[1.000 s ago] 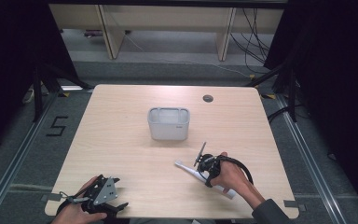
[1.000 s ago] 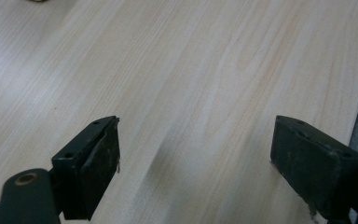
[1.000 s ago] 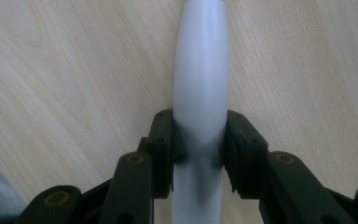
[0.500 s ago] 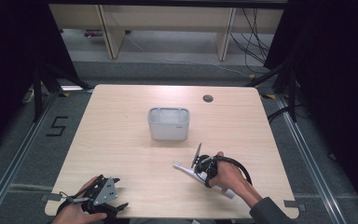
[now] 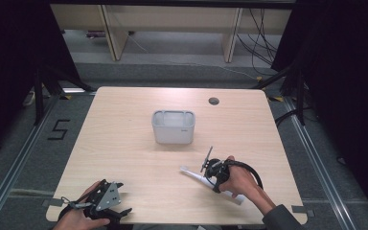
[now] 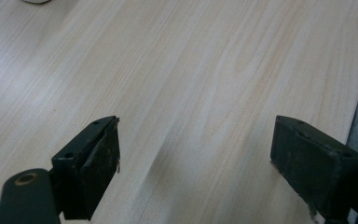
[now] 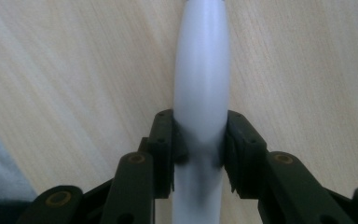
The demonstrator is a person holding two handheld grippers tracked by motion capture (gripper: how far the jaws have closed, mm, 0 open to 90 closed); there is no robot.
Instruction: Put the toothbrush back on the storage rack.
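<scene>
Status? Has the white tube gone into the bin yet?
Done: right tongs shut on the white tube. In hand: the tube lies low over the table, short of the grey bin. Left: likely carrying it to the bin. Left tongs open, idle.

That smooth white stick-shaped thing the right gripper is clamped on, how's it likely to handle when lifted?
The white stick-shaped thing looks rigid, so it probably won't droop. Its rounded, glossy body may slip or twist between the right gripper jaws. Set down, it seems apt to roll across the table.
</scene>
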